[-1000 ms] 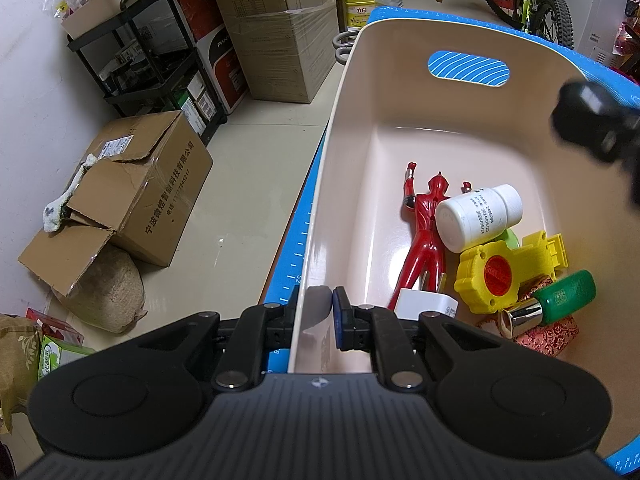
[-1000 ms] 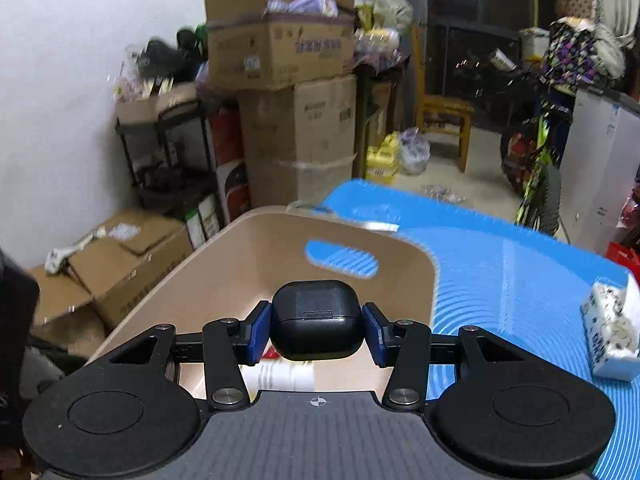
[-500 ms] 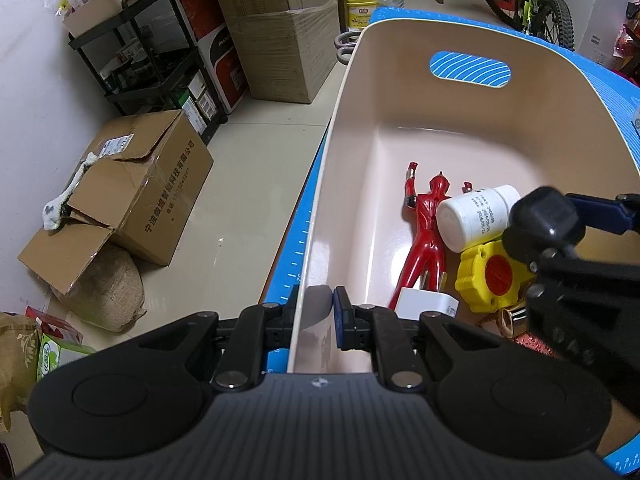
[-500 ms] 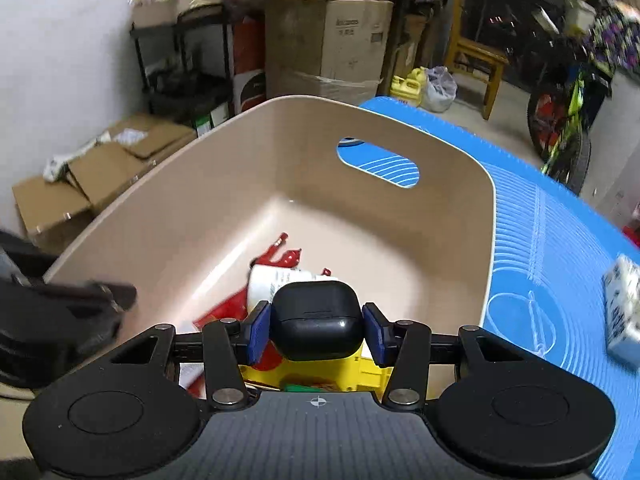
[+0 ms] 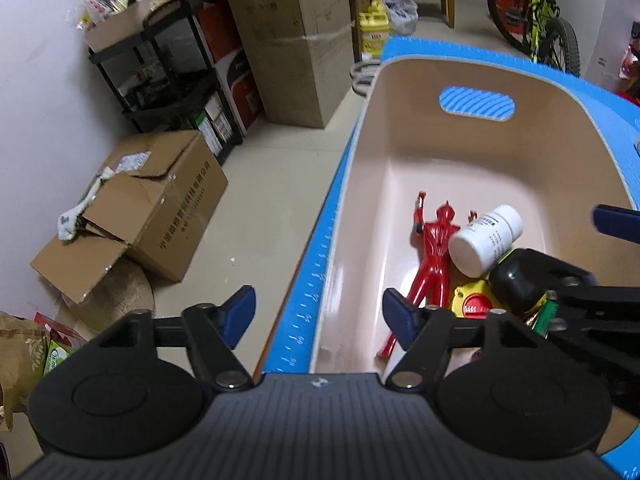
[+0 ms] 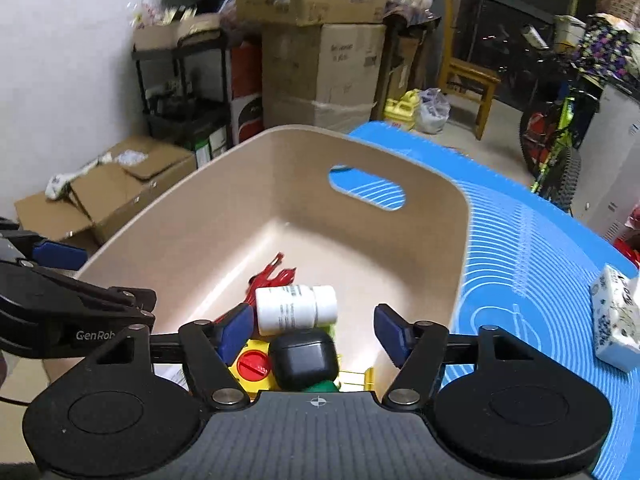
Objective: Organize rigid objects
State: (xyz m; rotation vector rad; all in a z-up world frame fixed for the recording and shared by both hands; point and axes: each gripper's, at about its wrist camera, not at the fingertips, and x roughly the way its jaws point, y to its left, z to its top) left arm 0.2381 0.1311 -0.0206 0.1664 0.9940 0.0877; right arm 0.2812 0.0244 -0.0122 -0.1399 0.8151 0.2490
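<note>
In the left wrist view, the left gripper (image 5: 316, 314) fills the bottom of the frame with its blue-padded jaws opening, wide apart and straddling the near left wall of the beige bin (image 5: 362, 208); the wall stands between the pads but neither pad presses on it. The bin sits on a blue mat (image 5: 310, 292) and takes up the centre and right of the frame. On its floor lie a red toy figure (image 5: 432, 248), a white bottle (image 5: 486, 240) on its side touching the figure, and a yellow piece with a red cap (image 5: 474, 302) just below the bottle. At the right edge the right gripper (image 5: 576, 256) reaches in, with a black earbud case (image 5: 520, 280) beside its lower finger over the pile. Cardboard boxes (image 5: 160, 208) sit on the floor at the left of the frame. In the right wrist view, the right gripper (image 6: 314, 330) spans the bottom, its jaws opening with both pads clear of the black earbud case (image 6: 304, 358), which lies free in the lower middle of the frame on the yellow piece with a red cap (image 6: 252, 366) and against the white bottle (image 6: 296, 308). The red toy figure (image 6: 272, 274) shows above the bottle. The beige bin (image 6: 256, 184) fills the centre, and a tissue pack (image 6: 616, 330) rests on the blue mat (image 6: 520, 264) at the right edge. The left gripper (image 6: 60, 256) shows at the left edge.
</note>
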